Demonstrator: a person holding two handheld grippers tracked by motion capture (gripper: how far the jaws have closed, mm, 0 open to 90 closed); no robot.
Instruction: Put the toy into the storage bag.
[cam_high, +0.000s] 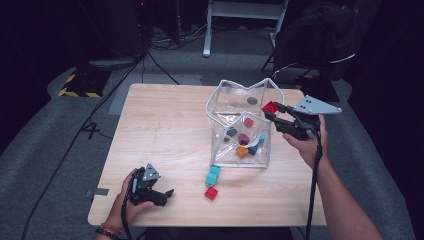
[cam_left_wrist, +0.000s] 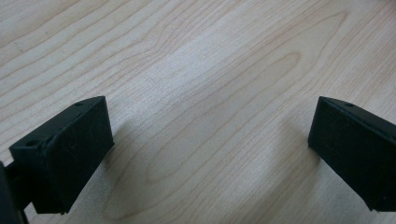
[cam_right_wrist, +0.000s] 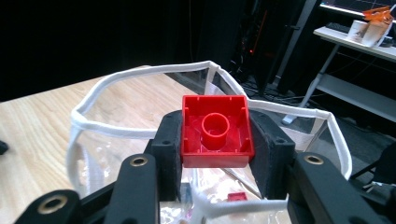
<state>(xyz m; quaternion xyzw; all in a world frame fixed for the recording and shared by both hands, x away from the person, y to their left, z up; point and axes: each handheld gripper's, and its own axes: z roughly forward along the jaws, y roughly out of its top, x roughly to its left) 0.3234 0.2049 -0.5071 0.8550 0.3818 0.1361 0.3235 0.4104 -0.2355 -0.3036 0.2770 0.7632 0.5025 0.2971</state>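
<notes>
A red brick (cam_right_wrist: 215, 132) is clamped between the pads of my right gripper (cam_right_wrist: 215, 140), its hollow underside facing the camera. In the high view that gripper (cam_high: 274, 111) holds the red brick (cam_high: 270, 106) at the right rim of a clear plastic bag (cam_high: 225, 102) with a white edge. Several coloured bricks (cam_high: 243, 139) lie inside the bag. My left gripper (cam_high: 164, 196) rests low over the table's near left part, jaws wide apart over bare wood (cam_left_wrist: 201, 116) with nothing between them.
A teal brick (cam_high: 213, 174) and another red brick (cam_high: 211, 193) lie on the wooden table (cam_high: 160, 125) in front of the bag. Cables and a desk frame (cam_high: 240, 15) stand on the dark floor beyond the table.
</notes>
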